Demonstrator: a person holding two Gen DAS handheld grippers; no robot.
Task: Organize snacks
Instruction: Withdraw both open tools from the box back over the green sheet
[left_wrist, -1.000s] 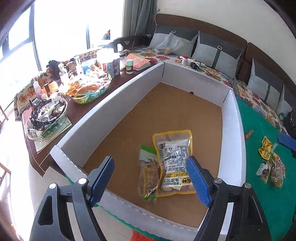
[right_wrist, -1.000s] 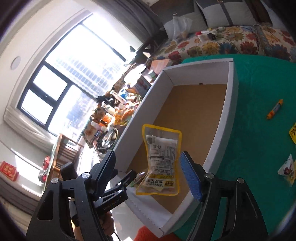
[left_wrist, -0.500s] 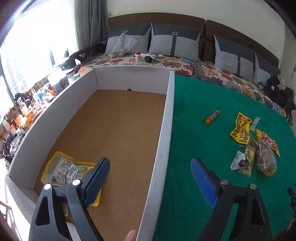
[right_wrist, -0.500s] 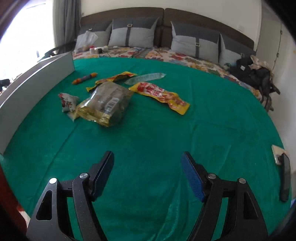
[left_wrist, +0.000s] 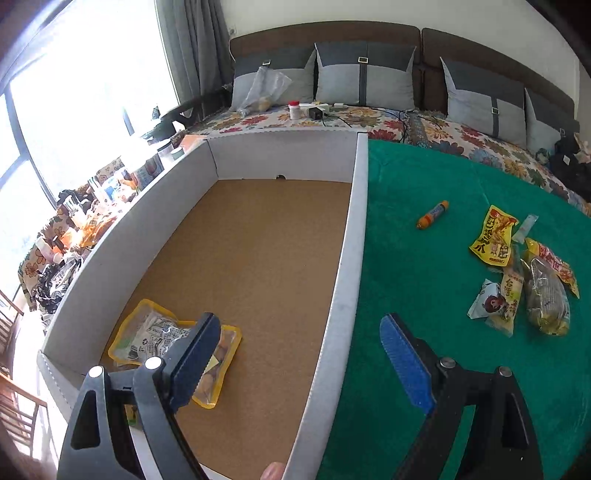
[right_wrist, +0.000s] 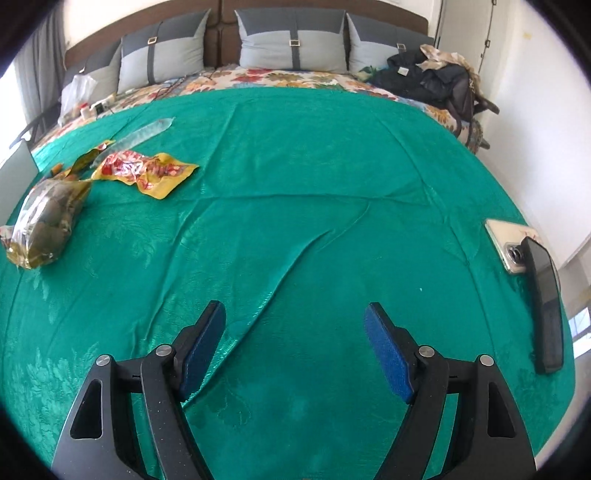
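Both the left gripper (left_wrist: 295, 354) and right gripper (right_wrist: 294, 350) hang released, empty. Loose snack packets (left_wrist: 517, 273) lie on the green-clothed desk (right_wrist: 314, 221) beside the cardboard box (left_wrist: 347, 258); two phones (right_wrist: 532, 269) lie near its edge.

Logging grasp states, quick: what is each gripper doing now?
Left gripper: open, holding nothing.
Right gripper: open, holding nothing.

Grey cushions (right_wrist: 291, 44) line the far sofa, with dark clothes (right_wrist: 424, 79) heaped at its right end. Two phones (right_wrist: 532, 273) lie on the green cloth (right_wrist: 314, 221) at the right edge.
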